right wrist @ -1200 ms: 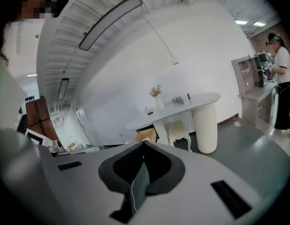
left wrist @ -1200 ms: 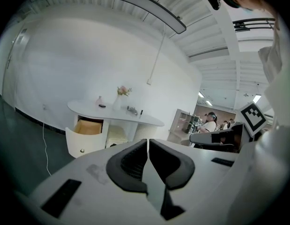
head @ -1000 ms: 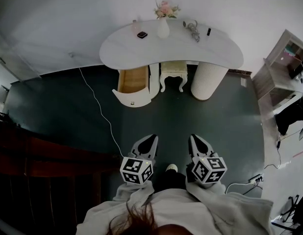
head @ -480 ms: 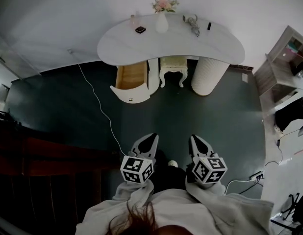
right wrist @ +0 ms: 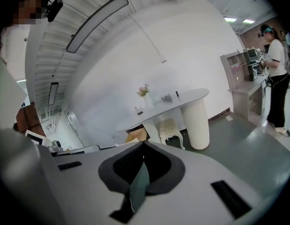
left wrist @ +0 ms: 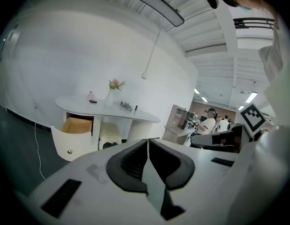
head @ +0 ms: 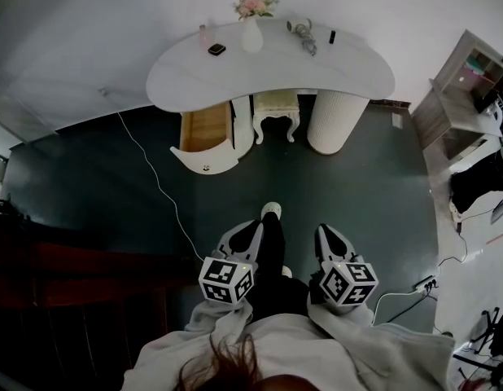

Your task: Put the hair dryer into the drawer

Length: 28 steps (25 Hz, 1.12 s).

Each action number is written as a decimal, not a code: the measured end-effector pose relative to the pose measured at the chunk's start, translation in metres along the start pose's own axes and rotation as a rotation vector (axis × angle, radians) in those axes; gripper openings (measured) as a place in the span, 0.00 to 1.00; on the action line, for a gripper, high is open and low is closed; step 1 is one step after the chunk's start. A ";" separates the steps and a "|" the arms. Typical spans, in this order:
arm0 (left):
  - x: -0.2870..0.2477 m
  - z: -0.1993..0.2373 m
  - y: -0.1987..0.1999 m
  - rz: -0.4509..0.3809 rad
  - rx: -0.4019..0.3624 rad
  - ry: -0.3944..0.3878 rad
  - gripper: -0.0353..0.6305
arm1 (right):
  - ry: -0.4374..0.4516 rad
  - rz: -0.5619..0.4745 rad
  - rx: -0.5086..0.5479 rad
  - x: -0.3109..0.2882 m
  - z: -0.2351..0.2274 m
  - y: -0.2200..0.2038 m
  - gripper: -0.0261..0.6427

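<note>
Far ahead stands a white curved table (head: 349, 72). The grey hair dryer (head: 300, 35) lies on its top, to the right of a white vase with pink flowers (head: 251, 23). It also shows as a small shape in the left gripper view (left wrist: 126, 106) and the right gripper view (right wrist: 167, 98). Under the table's left end the wooden drawer (head: 204, 133) stands pulled out, and nothing shows on its visible floor (left wrist: 75, 124). My left gripper (head: 251, 230) (left wrist: 148, 140) and right gripper (head: 325, 231) (right wrist: 143, 144) are both shut, empty, held close to my body and far from the table.
A white stool (head: 275, 108) and a round white pedestal (head: 333, 120) stand under the table. A white cable (head: 158, 177) runs across the dark floor. Dark wooden furniture (head: 64, 283) is at the left, a grey shelf unit (head: 471, 88) at the right. My foot (head: 271, 211) is forward.
The table and drawer have shifted left and up in the head view. One foot has stepped forward between the grippers. Both grippers stay shut and hold their place in the view.
</note>
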<state>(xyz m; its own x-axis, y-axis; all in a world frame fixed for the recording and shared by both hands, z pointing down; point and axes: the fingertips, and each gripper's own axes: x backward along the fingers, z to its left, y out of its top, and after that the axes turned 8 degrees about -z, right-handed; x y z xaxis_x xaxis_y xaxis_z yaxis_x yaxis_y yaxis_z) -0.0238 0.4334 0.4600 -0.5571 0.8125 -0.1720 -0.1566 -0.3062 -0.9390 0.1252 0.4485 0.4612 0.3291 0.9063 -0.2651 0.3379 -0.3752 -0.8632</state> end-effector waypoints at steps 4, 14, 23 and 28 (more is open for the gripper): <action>-0.017 0.010 0.008 -0.008 0.000 0.001 0.09 | -0.002 -0.010 0.000 -0.015 -0.006 0.011 0.11; -0.076 0.043 0.036 -0.023 -0.004 -0.007 0.09 | -0.003 -0.043 0.012 -0.076 -0.018 0.049 0.11; -0.152 0.087 0.071 -0.025 -0.007 -0.008 0.09 | -0.011 -0.040 0.019 -0.153 -0.033 0.093 0.11; -0.186 0.112 0.089 -0.022 0.004 -0.002 0.09 | -0.007 -0.026 0.017 -0.193 -0.034 0.110 0.11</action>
<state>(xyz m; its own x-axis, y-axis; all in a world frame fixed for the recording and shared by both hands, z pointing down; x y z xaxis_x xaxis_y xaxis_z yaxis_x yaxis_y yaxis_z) -0.0259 0.1996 0.4413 -0.5552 0.8180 -0.1507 -0.1720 -0.2902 -0.9414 0.1287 0.2259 0.4323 0.3143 0.9172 -0.2450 0.3309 -0.3477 -0.8773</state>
